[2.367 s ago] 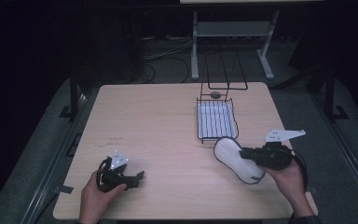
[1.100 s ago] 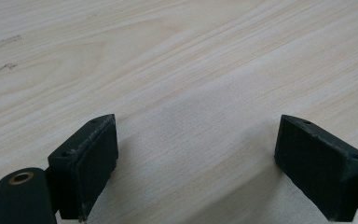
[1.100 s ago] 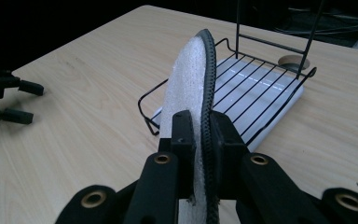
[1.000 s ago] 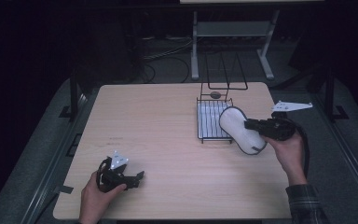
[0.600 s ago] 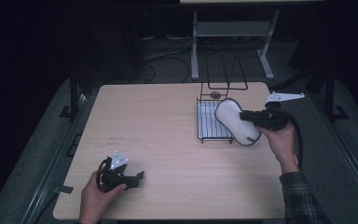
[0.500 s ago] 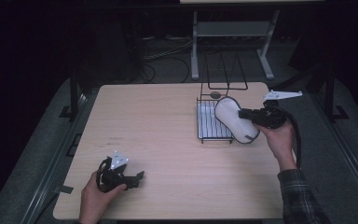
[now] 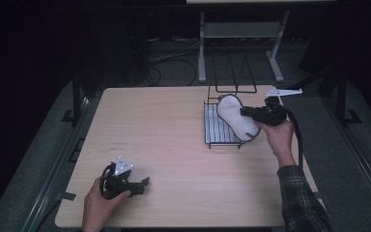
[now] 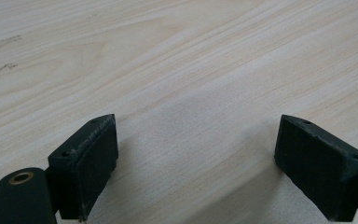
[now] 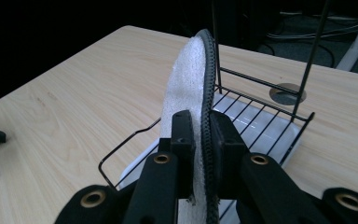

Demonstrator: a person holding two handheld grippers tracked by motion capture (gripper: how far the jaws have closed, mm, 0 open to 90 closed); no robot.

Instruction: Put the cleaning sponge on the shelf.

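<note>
Right gripper view: jaws hide insole [image 9: 186, 88] base

Light wooden table [image 7: 174, 125], pale grain running across, a faint dark scuff near its left edge. Small round grey grommet [image 9: 284, 94] set into the far side of the top. Beyond, on the dark floor, a grey metal stand [image 7: 241, 34] and loose cables [image 7: 174, 55].

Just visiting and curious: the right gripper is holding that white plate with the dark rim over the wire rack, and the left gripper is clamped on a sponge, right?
Not quite. The left gripper is open with nothing between its jaws, just bare table, as the left gripper view shows. The right gripper does hold the white plate over the wire rack.
</note>
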